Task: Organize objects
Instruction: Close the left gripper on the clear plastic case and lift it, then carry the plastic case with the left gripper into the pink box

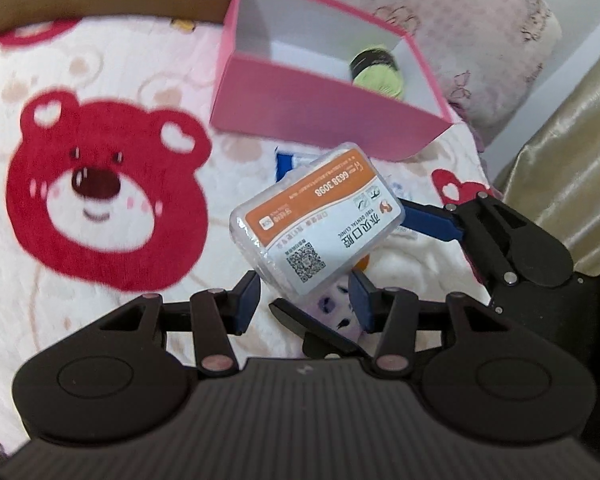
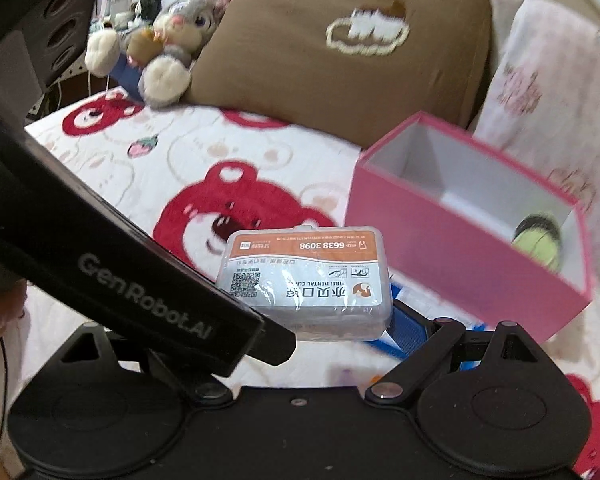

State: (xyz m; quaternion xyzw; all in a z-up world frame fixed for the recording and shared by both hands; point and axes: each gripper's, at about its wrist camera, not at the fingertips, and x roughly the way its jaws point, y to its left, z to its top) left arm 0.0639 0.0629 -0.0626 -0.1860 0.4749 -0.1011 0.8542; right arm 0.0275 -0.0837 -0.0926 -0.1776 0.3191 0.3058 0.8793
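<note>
The right tongs (image 1: pixel 363 216) hold a clear plastic box (image 1: pixel 315 224) with an orange and white dental-clinic label, clamped between blue pads: one pad shows at the box's right edge in the left wrist view, and another blue pad shows past the box's upper left corner. In the right wrist view the same box (image 2: pixel 305 286) sits just ahead of the right tongs (image 2: pixel 311 320), with a blue pad against its right side, while the left side is hidden by the black body of the other tool, which crosses the frame. The left tongs (image 1: pixel 305 300) stand wide, their blue pads apart on either side of the box's lower corner and not touching it as far as the view shows. The box is tilted, raised off the bed cover (image 1: pixel 100 184) printed with red bears. Ahead of both tongs and slightly to the right lies an open pink carton (image 1: pixel 311 108) with a white inside, and a small green, dark-rimmed round thing (image 1: pixel 375 70) rests in its far right corner. Beyond the carton in the right wrist view are a brown pillow (image 2: pixel 300 76) and a grey plush rabbit (image 2: pixel 176 36).
</note>
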